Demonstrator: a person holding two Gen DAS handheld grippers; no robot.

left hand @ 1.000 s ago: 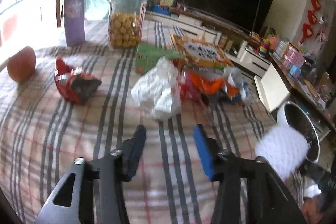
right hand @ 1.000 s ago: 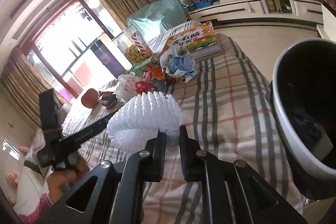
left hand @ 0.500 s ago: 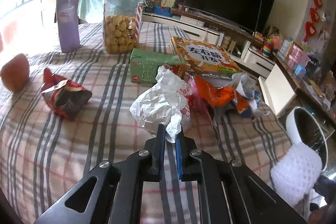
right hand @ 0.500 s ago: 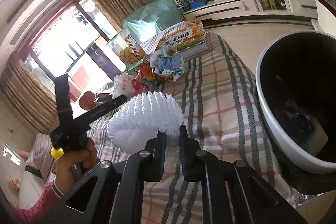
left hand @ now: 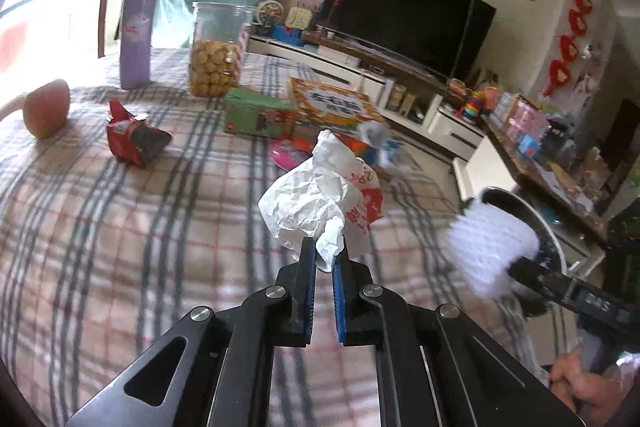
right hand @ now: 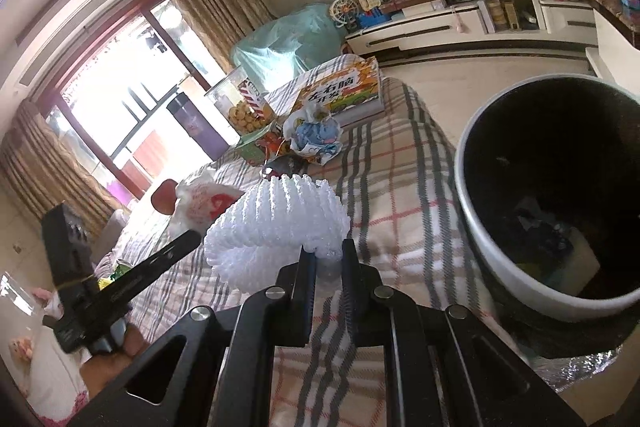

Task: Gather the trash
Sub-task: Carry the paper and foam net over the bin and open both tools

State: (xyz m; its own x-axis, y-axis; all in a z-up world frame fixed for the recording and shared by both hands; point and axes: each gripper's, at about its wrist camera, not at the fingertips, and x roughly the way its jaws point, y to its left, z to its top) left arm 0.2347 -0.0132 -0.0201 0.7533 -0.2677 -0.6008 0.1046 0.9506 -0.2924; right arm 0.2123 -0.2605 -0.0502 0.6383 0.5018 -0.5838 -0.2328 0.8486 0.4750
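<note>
While dark scraps lie inside, the trash bin (right hand: 476, 227) stands open.

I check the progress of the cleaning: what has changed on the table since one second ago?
The left gripper closed on the crumpled white paper bag with red print and lifted it off the checked tablecloth. The right gripper still holds the white foam fruit net beside the bin.

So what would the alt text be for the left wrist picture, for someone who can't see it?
The left gripper pinches a crumpled white paper bag above a plaid tablecloth. To its right, the other gripper holds a white foam net near a round bin; a red wrapper lies behind.
</note>
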